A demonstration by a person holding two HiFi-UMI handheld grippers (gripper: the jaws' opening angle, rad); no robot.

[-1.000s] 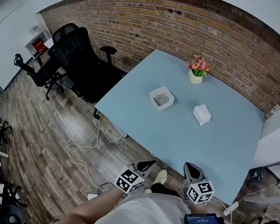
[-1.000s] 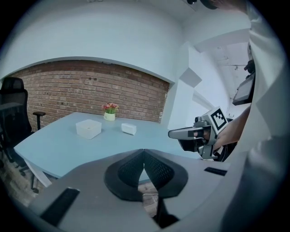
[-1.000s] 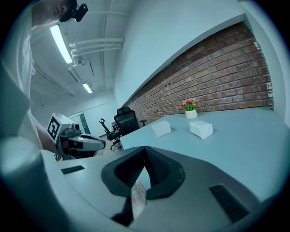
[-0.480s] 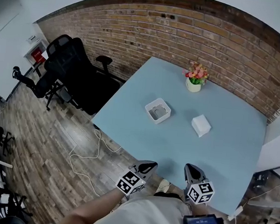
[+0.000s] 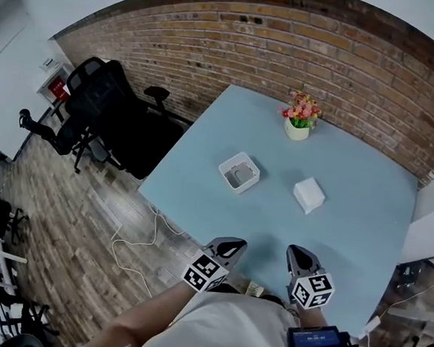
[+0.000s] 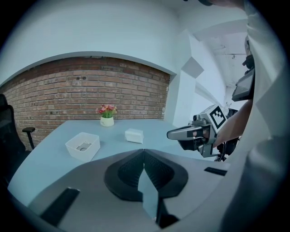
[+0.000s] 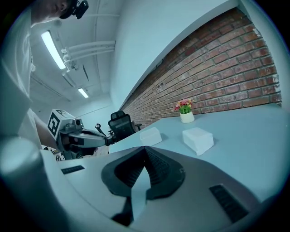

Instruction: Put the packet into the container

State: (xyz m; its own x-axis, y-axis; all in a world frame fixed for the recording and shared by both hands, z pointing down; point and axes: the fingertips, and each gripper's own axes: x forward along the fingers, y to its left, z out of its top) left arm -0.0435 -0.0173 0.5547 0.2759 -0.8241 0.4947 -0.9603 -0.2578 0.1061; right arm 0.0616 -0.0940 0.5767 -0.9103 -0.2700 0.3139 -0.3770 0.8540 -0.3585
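A white packet (image 5: 309, 194) lies on the light blue table (image 5: 364, 220), right of a white square container (image 5: 239, 172) that holds a small grey item. Both grippers hang near the table's front edge, well short of either object. My left gripper (image 5: 229, 245) is shut with nothing in it, and my right gripper (image 5: 297, 255) is shut and empty too. In the left gripper view the container (image 6: 83, 146) and packet (image 6: 134, 135) lie ahead, with the right gripper (image 6: 174, 134) to the side. The right gripper view shows the packet (image 7: 198, 139) and container (image 7: 150, 136).
A white pot of flowers (image 5: 300, 116) stands at the table's far side by the brick wall (image 5: 289, 39). Black office chairs (image 5: 106, 106) stand left of the table. A white cable (image 5: 136, 237) trails over the wooden floor.
The view has shifted forward toward the table. Both grippers have come slightly closer to the table's front edge, still shut and empty.
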